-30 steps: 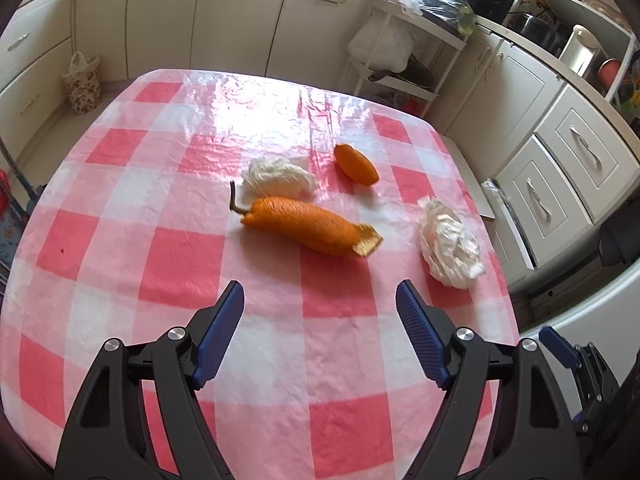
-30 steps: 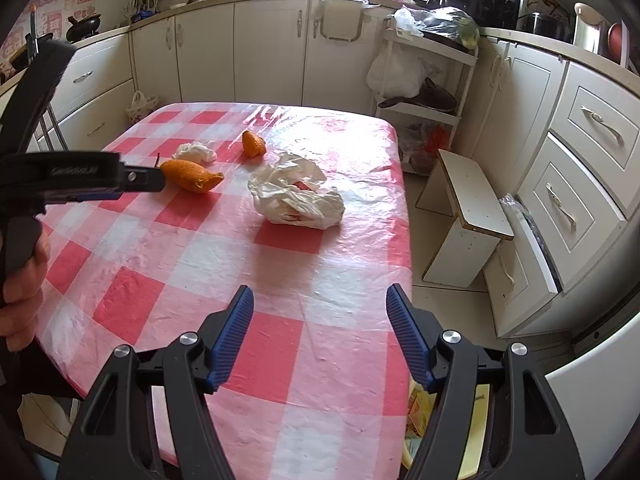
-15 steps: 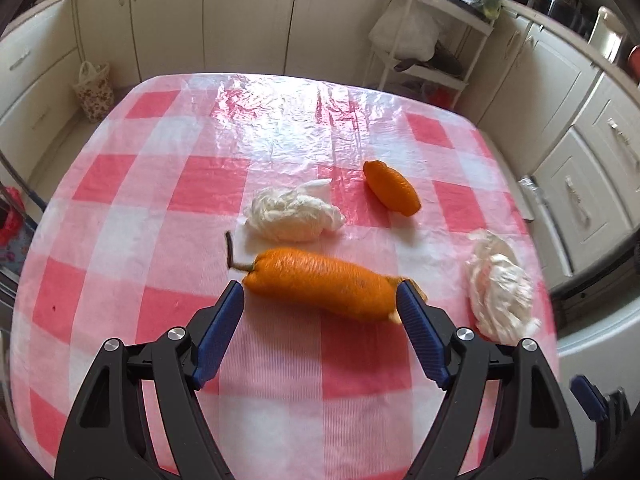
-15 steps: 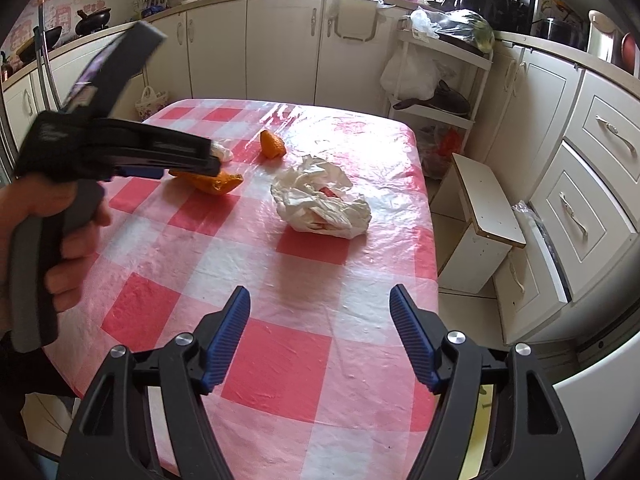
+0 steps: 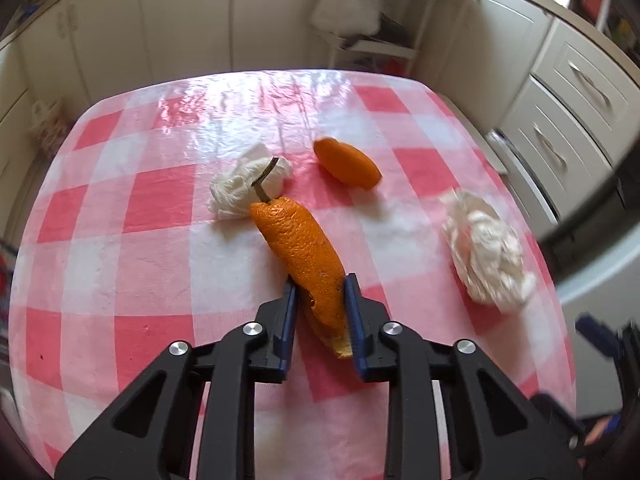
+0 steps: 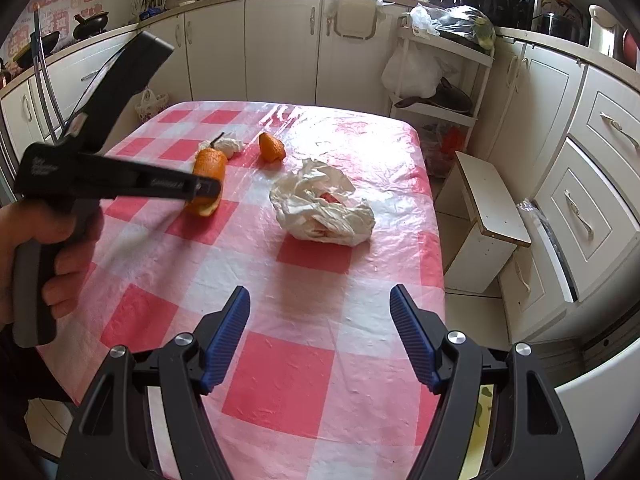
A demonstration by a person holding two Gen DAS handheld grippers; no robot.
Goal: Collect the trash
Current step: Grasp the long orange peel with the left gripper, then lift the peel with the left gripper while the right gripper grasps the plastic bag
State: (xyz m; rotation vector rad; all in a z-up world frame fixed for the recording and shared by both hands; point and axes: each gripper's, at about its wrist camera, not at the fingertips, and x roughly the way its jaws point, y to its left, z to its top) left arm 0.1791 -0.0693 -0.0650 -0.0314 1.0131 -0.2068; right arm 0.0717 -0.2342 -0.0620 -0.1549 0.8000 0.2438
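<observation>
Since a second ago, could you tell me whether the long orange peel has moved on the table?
Yes. The long orange peel has swung round: its stem end now overlaps the small white tissue wad, and the left gripper is shut on its other end.

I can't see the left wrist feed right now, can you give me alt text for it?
The left tongs are shut on the near end of a long orange peel above a pink checked tablecloth. Beyond lie a crumpled white tissue, a smaller orange peel, and a crumpled plastic bag at right.
</observation>
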